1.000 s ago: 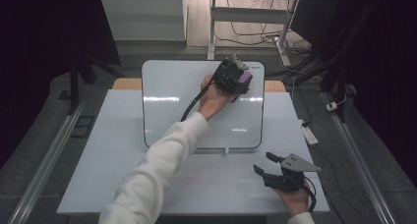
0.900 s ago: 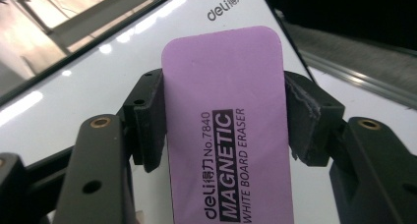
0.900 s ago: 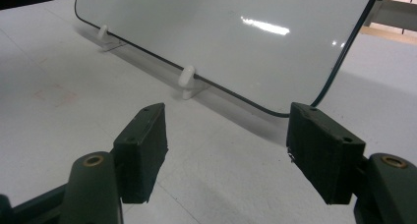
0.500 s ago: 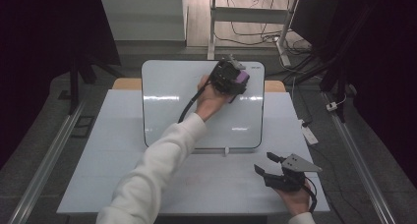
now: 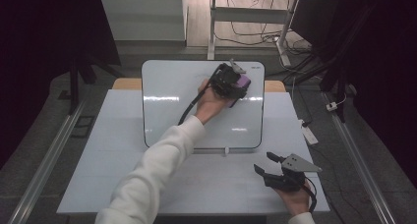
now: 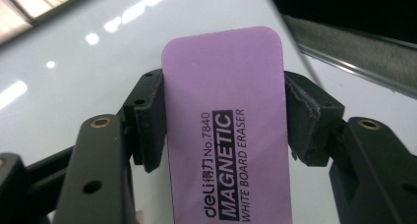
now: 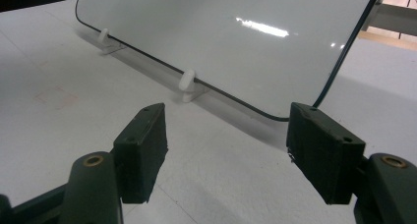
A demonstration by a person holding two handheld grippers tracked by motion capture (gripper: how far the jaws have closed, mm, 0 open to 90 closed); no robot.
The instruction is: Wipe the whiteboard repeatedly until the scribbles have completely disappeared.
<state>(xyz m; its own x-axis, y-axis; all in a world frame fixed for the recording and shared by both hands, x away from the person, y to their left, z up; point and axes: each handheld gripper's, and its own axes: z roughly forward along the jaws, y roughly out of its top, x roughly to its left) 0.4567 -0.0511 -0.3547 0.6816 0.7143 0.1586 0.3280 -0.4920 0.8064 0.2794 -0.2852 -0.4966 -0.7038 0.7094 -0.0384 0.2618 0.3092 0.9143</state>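
As a person in a white sleeve reaches across the pale grey table [image 5: 123,160], the high view shows the left gripper [image 5: 230,80] pressed against the upper right part of a glossy white rectangular whiteboard with rounded corners and a thin dark edge [image 5: 172,106], which stands propped on small white clips [image 5: 227,150] near the table's far side; a flat purple rectangular magnetic eraser [image 5: 242,83] sits in that gripper. Near the table's front right corner, well apart from the board, the right gripper [image 5: 268,164] rests low in the other hand, topped by its grey three-cornered plate. In the left gripper view, the two black jaws clamp the long edges of the purple eraser [image 6: 226,121], printed "MAGNETIC WHITE BOARD ERASER", with the shiny board surface [image 6: 74,62] close behind it. In the right gripper view, the jaws stand partly apart with nothing between them, above the bare tabletop [image 7: 59,76] and facing the whiteboard's lower edge [image 7: 236,37] and one white clip [image 7: 187,81].
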